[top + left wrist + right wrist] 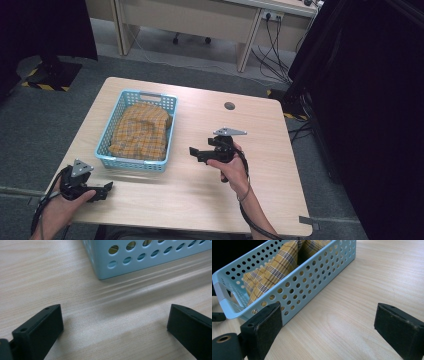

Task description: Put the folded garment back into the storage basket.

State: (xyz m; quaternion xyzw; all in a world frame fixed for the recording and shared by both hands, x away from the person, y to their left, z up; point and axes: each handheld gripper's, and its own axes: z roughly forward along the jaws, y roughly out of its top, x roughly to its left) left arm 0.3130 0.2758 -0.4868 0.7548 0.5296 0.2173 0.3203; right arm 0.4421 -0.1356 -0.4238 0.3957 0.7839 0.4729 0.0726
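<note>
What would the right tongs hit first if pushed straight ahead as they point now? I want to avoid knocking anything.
Probably the blue basket: its perforated side wall lies just ahead of the open right tongs, toward their left. Depth is hard to judge.

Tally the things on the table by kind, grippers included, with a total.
Blue perforated basket: 1
Yellow plaid cloth, lying in the basket: 1
Hand-held grippers: 2, the left gripper and the right gripper, both open
Total: 4
</note>
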